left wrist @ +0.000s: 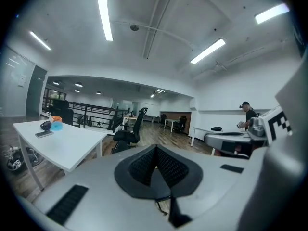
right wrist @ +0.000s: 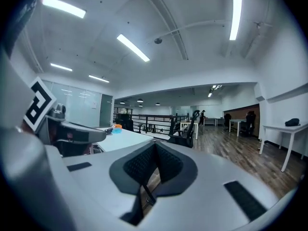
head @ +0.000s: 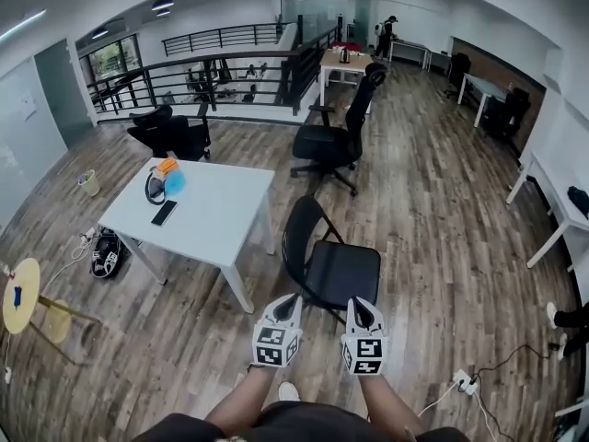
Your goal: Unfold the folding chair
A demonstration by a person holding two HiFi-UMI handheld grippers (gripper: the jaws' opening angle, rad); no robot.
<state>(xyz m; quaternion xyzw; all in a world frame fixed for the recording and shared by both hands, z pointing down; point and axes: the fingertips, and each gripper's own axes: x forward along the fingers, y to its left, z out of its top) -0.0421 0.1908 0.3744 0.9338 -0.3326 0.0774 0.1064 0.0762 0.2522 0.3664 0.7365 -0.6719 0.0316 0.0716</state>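
The black folding chair stands opened out on the wood floor, its seat level and its curved back upright, just right of the white table. My left gripper and right gripper hang side by side just before the seat's front edge, clear of it. Both are shut with nothing between the pads. In the left gripper view the dark pads meet in a closed line, and the right gripper view shows the same. Each gripper's body hides the chair in its own view.
A white table at the left carries headphones, a phone and a blue-and-orange thing. A black office chair stands behind the folding chair, another beyond the table. A round yellow side table is far left, a power strip lower right.
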